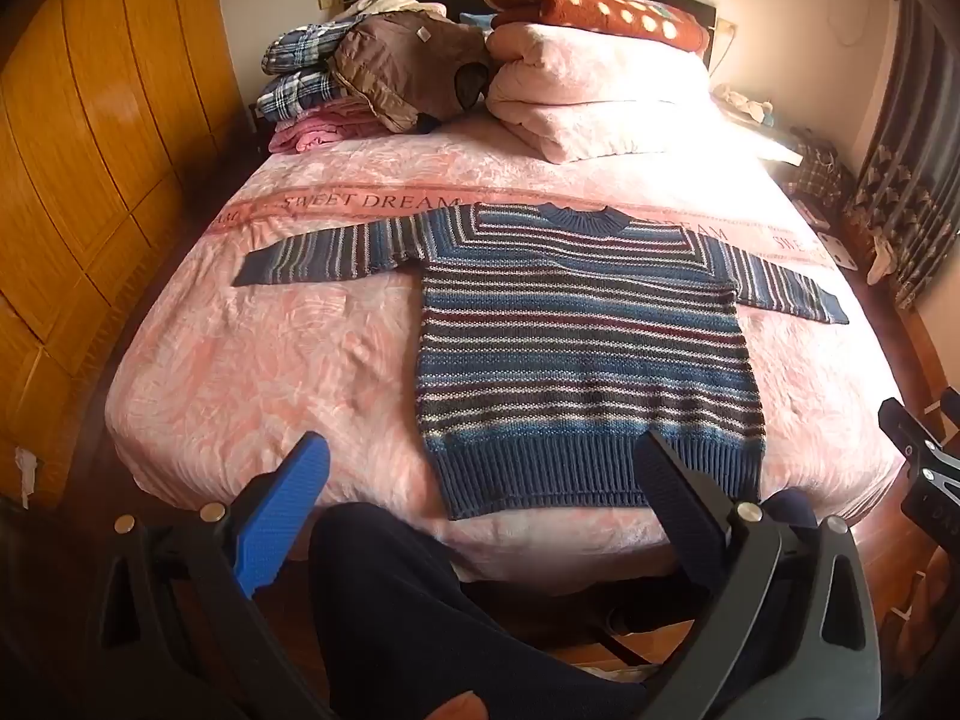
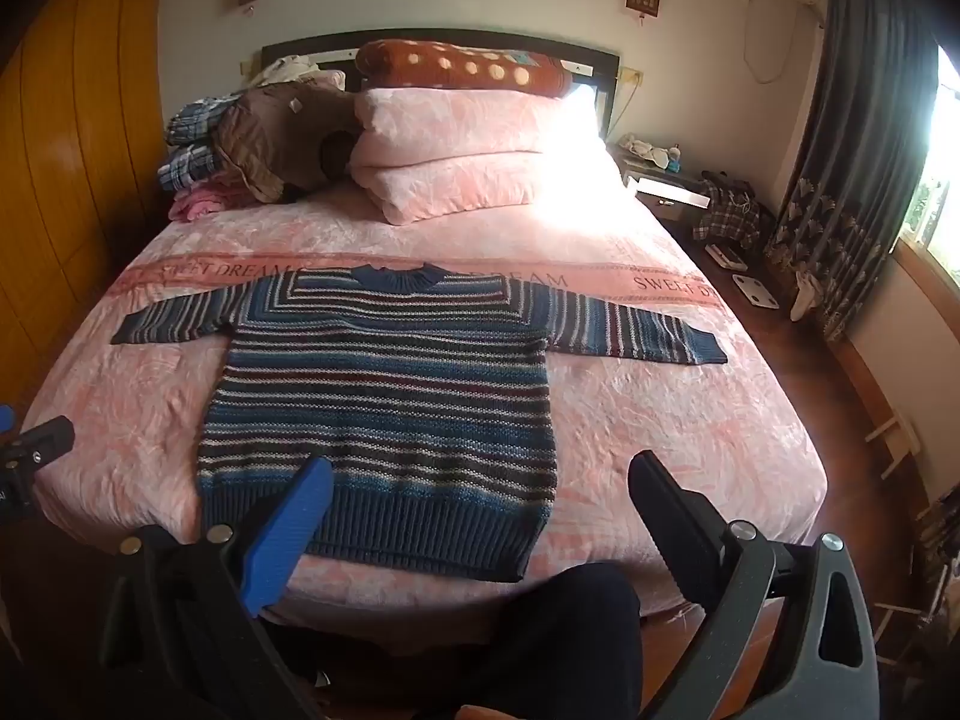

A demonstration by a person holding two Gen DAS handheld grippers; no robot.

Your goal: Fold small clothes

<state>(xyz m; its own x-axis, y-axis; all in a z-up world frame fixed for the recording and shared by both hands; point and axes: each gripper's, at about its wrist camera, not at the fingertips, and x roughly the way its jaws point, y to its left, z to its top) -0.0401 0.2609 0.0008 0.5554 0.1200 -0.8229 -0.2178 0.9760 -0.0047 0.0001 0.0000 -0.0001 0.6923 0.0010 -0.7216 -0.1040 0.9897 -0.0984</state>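
So the striped sweater [image 1: 576, 354] is laid flat, front up, near the foot edge of the bed [image 1: 252, 372], sleeves straight out toward both side edges, hem almost at the foot edge. Nothing folded yet, I'd say.

Left gripper [image 1: 480, 468] and right gripper [image 2: 480, 480] both hang just off the foot edge, jaws spread wide, gripping nothing.

Stuff that could bite: it's chunky knit, so a pinch may grab only the top layer and the fold goes lopsided. The fuzzy pink cover could drag and bunch the body. Hem's so close to the edge it might slide off.
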